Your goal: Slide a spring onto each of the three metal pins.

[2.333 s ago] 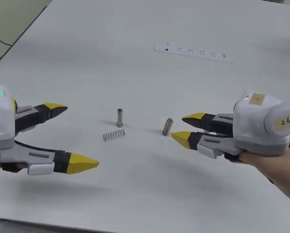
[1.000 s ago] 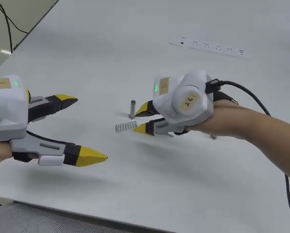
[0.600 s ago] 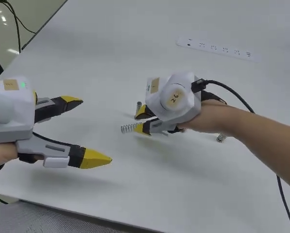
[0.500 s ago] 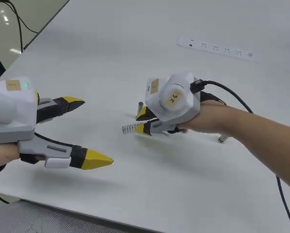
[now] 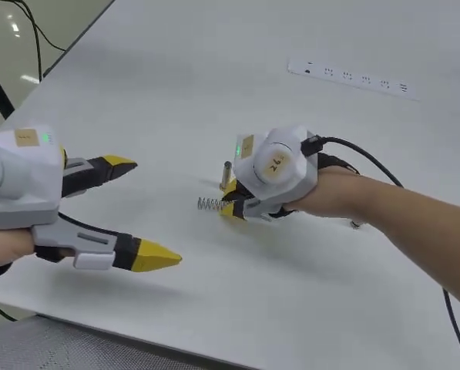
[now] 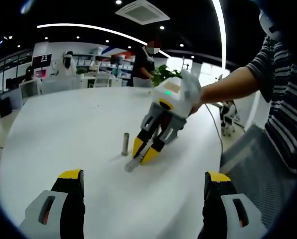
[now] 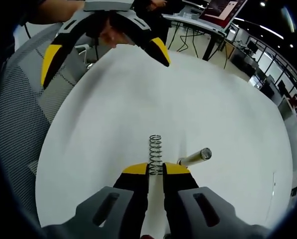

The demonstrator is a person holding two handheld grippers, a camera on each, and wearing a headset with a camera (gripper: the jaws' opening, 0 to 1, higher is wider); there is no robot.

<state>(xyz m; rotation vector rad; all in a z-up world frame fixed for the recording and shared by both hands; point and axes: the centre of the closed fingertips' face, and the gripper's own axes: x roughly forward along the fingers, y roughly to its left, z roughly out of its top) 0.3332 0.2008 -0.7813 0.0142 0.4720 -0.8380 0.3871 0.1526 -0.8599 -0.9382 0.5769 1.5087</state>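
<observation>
On the desk [image 5: 291, 308], my right tool [image 7: 155, 169] has crossed over and now pinches the near end of the spring [image 7: 155, 149] lying just beside the upright pin [image 7: 194, 158] (ready to lift and thread, I judge); my left tool [image 5: 149, 210] hangs spread wide.

left gripper [image 5: 149, 210]: we see a white body, grey-and-black jaws and yellow tips.
right gripper [image 5: 231, 199]: we see the same white, grey, black and yellow, plus a green light.
spring [image 7: 155, 152]: silvery grey.
pin [image 7: 194, 158]: dull metal grey.
table [image 5: 214, 77]: plain white.
sleeve [image 6: 282, 99]: we see dark and pale stripes.
</observation>
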